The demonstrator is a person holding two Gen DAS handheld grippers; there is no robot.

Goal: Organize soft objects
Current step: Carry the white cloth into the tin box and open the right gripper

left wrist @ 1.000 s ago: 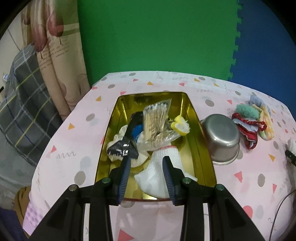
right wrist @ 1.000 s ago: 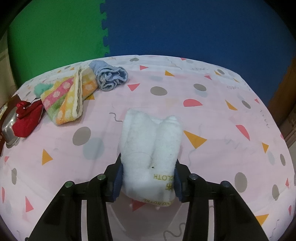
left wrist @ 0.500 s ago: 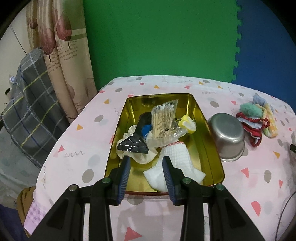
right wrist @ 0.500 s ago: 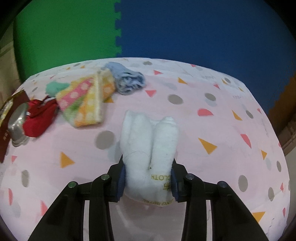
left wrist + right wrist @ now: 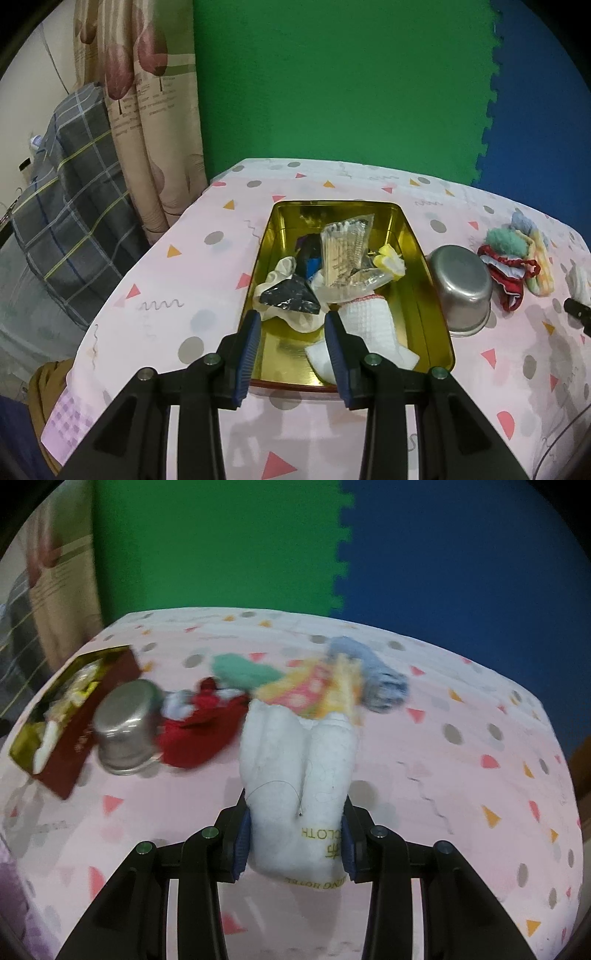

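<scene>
We had the white towel [image 5: 295, 775] clenched in the right claw [image 5: 293, 843] above the counter [image 5: 461, 794], the left claw [image 5: 293, 354] released over the tin [image 5: 436, 332], and the far cloths [image 5: 325, 686], seemingly unsorted through the blur, remained.

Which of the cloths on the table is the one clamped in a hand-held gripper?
The folded white cloth, pinched by the right hand-held gripper. The red, floral yellow and blue cloths lie untouched behind it.
</scene>
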